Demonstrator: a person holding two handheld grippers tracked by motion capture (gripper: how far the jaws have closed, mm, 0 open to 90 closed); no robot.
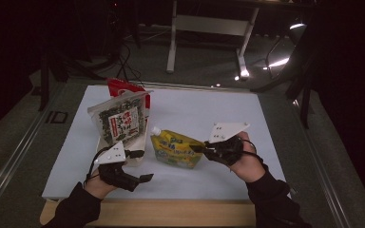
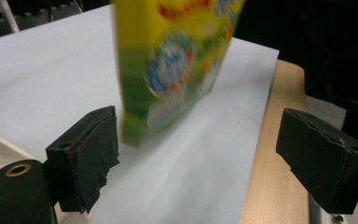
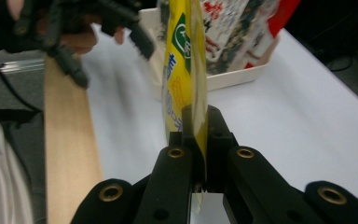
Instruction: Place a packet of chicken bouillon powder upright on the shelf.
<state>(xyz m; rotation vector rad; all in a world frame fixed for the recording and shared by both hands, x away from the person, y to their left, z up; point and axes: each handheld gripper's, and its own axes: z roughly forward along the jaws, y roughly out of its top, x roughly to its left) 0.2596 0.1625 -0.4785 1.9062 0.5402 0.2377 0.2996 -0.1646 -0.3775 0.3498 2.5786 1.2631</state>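
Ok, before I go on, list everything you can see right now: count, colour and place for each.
Spouted pouch: one, yellow and green, mid-table, clamped at its edge by the right gripper.
Seaweed-print bag: one, white and dark green, upright in the bin.
Red packet: one, behind that bag.
Bin: one, white, left of the pouch.
Table sheet: one, white, over a wooden table edge.
Left gripper: black, open, near the bin.
Right gripper: black, shut on the pouch.
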